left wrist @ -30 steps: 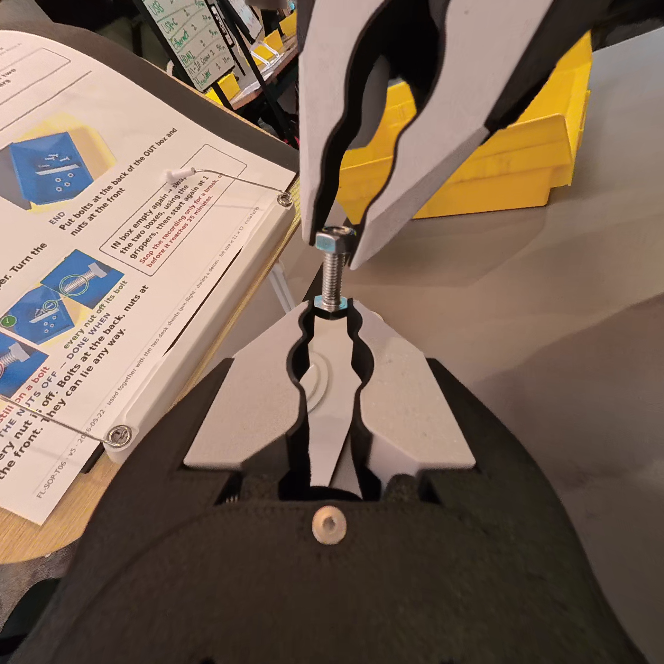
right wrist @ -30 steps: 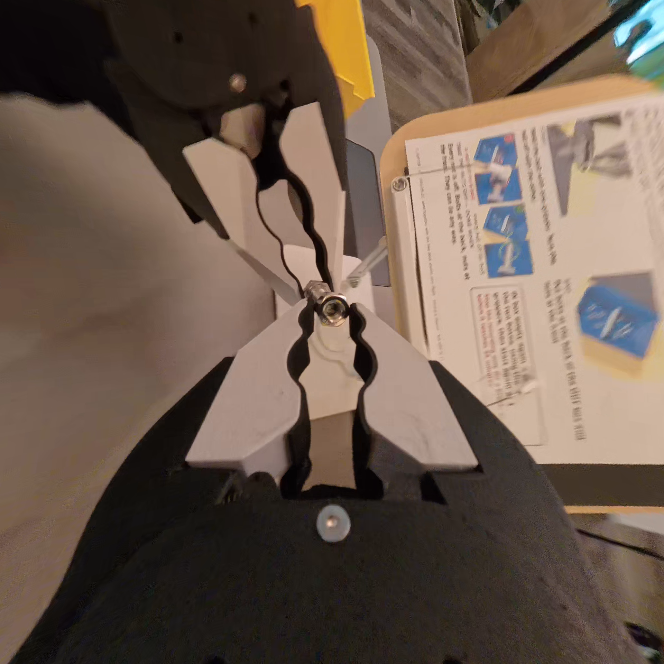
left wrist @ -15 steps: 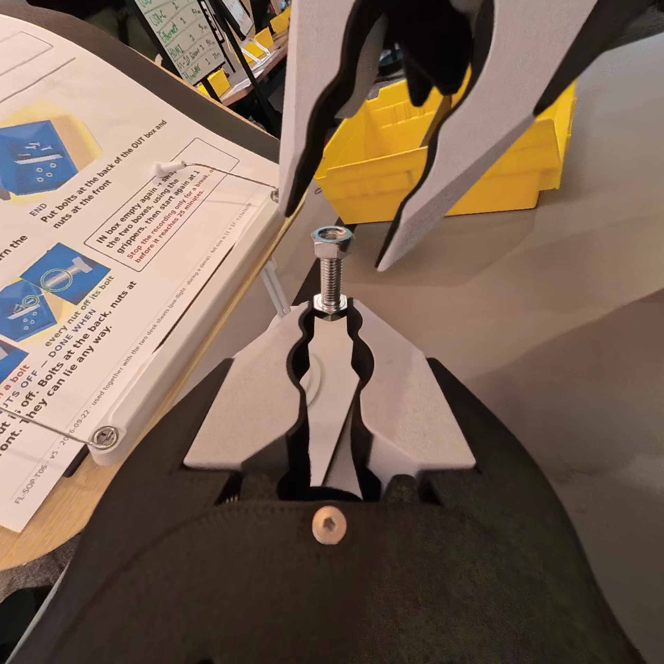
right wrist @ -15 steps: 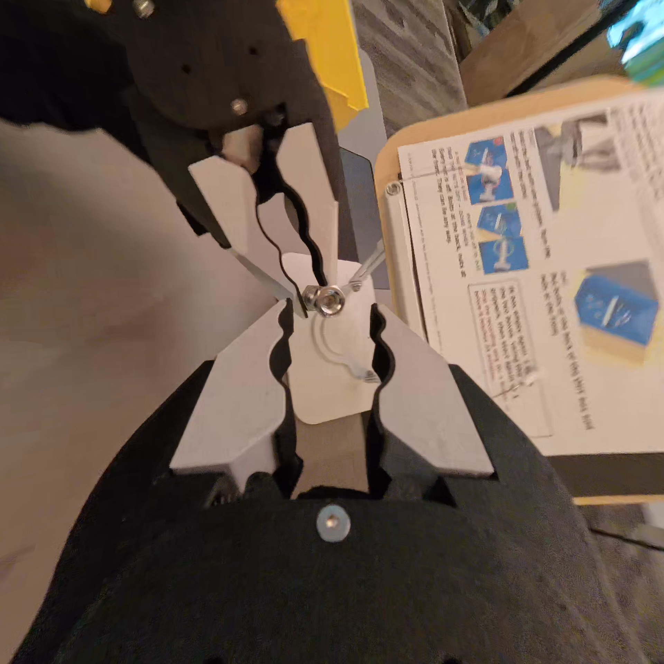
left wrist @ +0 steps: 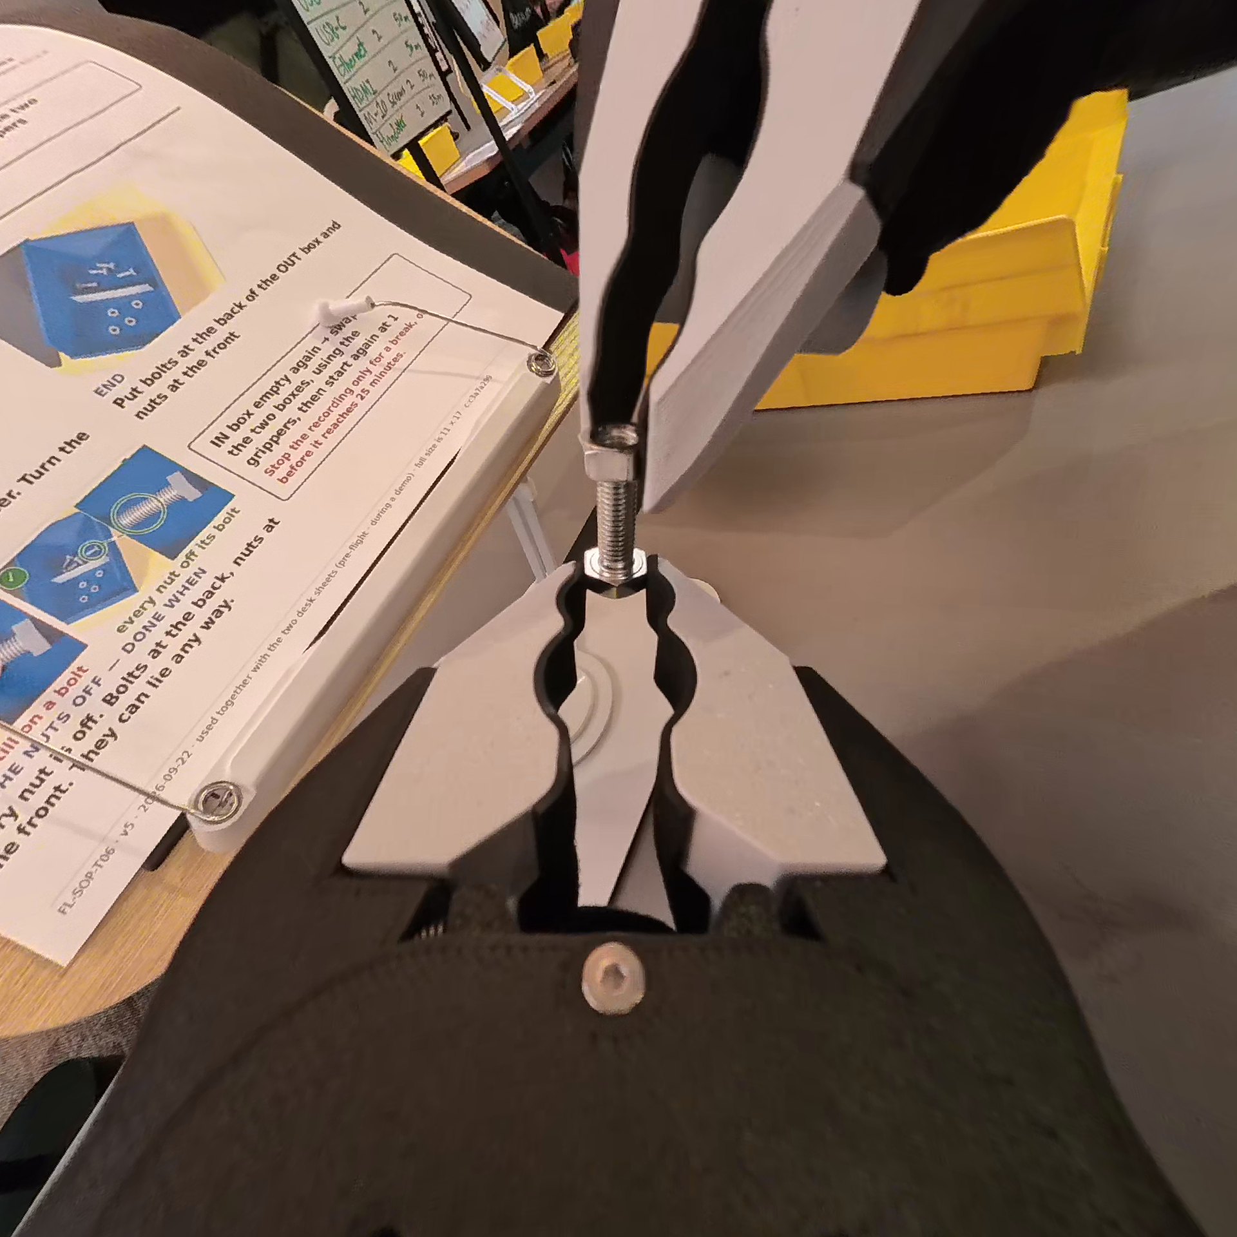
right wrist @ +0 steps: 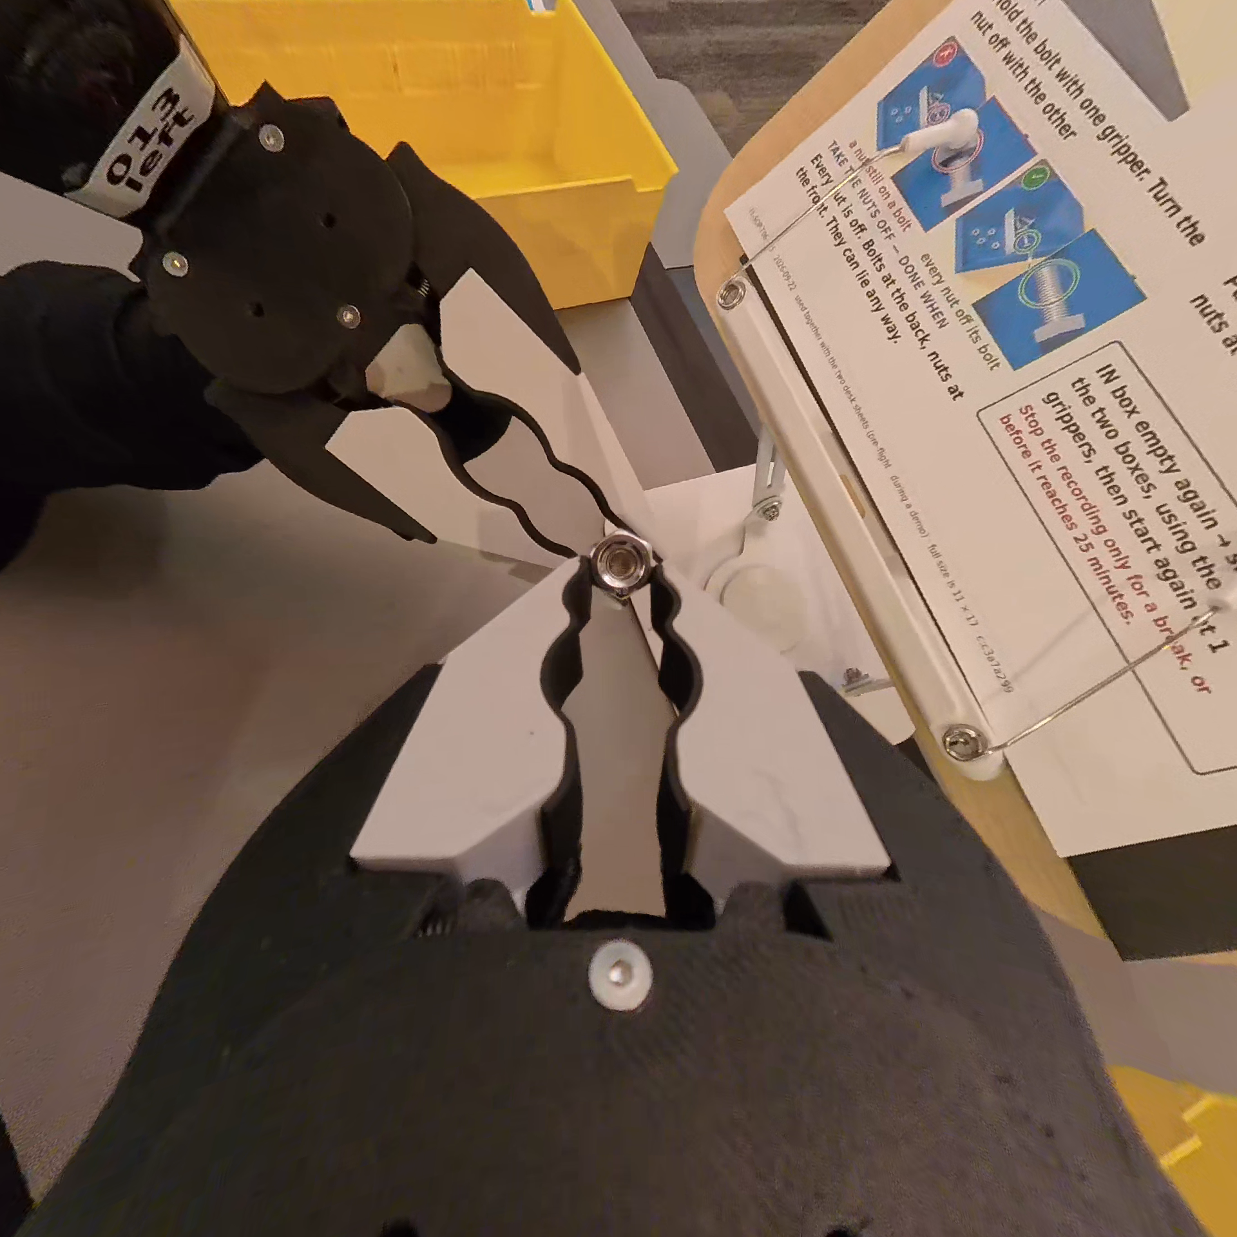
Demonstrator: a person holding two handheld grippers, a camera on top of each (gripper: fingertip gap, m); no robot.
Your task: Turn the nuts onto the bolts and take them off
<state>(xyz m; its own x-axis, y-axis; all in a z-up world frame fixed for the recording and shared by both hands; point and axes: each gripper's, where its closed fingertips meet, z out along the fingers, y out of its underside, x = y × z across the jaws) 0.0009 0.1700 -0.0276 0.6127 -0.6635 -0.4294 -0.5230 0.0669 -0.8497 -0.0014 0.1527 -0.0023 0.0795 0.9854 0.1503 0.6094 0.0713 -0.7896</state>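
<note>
R claw [left wrist: 619, 442] reclosed on nut [left wrist: 608, 460] | L claw [left wrist: 614, 581] grips bolt [left wrist: 613, 521] head

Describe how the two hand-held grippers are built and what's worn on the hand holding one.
Both, the left hand-held gripper and the right hand-held gripper, have matte black bodies, light grey wedge fingers with wavy black inner pads, and a silver screw. A white label wraps the left's handle; a black glove holds it.
</note>
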